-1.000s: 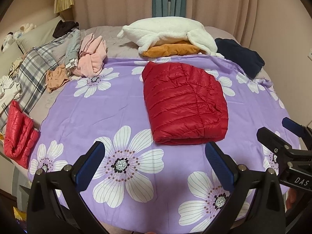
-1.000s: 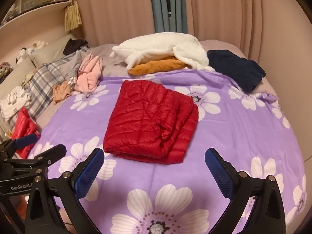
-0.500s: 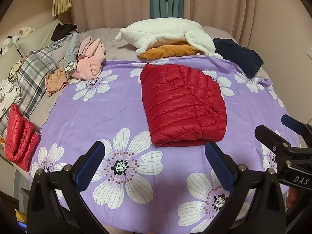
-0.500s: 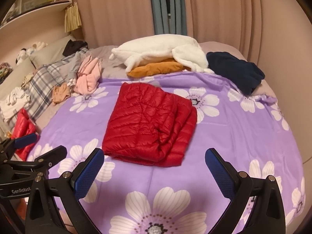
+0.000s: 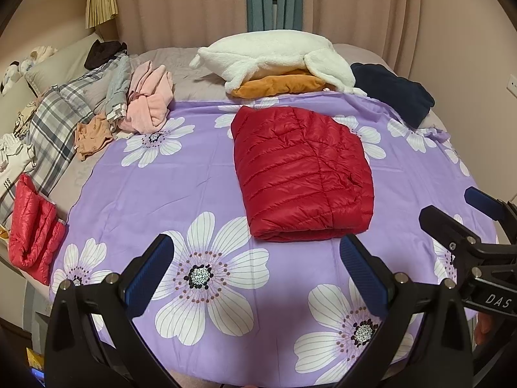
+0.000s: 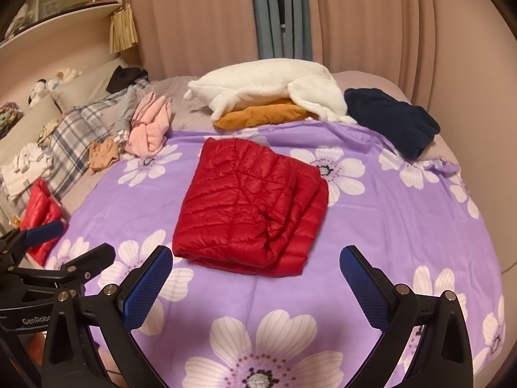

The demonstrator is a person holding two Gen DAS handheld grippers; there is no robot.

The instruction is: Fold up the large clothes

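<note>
Both the left tool (image 5: 255,265) and right tool (image 6: 257,268) gape wide, holding nothing, above the purple sheet (image 5: 161,187). The folded red jacket (image 5: 300,171) lies just beyond. Its puffy, slippery layers may spring open if nudged.

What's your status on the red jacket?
Left gripper and right gripper open, empty. Red jacket folded on purple sheet, untouched. Nothing in the way.
</note>
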